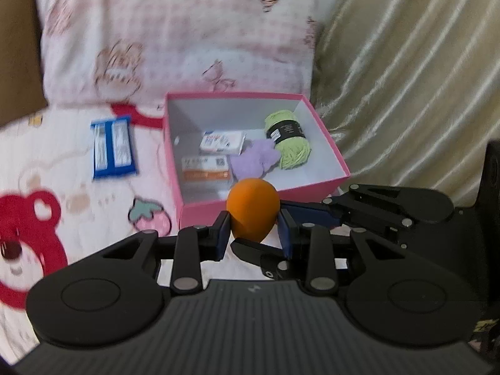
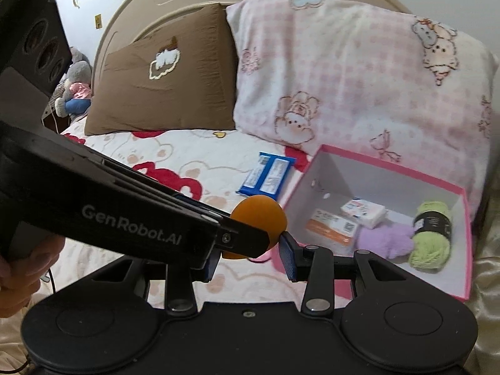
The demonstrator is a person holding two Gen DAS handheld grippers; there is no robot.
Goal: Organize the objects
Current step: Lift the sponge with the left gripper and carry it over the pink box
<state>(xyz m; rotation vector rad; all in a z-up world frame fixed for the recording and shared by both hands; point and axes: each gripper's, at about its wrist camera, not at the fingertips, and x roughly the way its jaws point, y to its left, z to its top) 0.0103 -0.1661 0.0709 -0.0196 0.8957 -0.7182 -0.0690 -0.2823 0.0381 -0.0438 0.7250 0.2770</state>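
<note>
An orange egg-shaped sponge (image 1: 253,206) (image 2: 259,212) hangs above the bedsheet, just in front of the pink box (image 1: 200,214) (image 2: 467,250). My left gripper (image 1: 253,223) is shut on it, blue pads on both sides. My right gripper (image 2: 250,250) comes in from the right and is shut on the same sponge lower down; its fingers (image 1: 315,215) cross under the left one's. The left gripper's body hides the right gripper's left pad. The box holds green yarn (image 1: 287,137) (image 2: 431,234), a purple fluffy piece (image 1: 254,159) and two small cartons (image 1: 222,140). A blue packet (image 1: 112,147) (image 2: 265,175) lies left of the box.
The box stands on a bear-print bedsheet (image 1: 62,172). A pink checked pillow (image 1: 175,31) is behind it, a brown pillow (image 2: 162,87) and a plush toy (image 2: 75,90) lie further left. Gold fabric (image 1: 406,78) rises on the right. A hand (image 2: 18,275) holds the left gripper.
</note>
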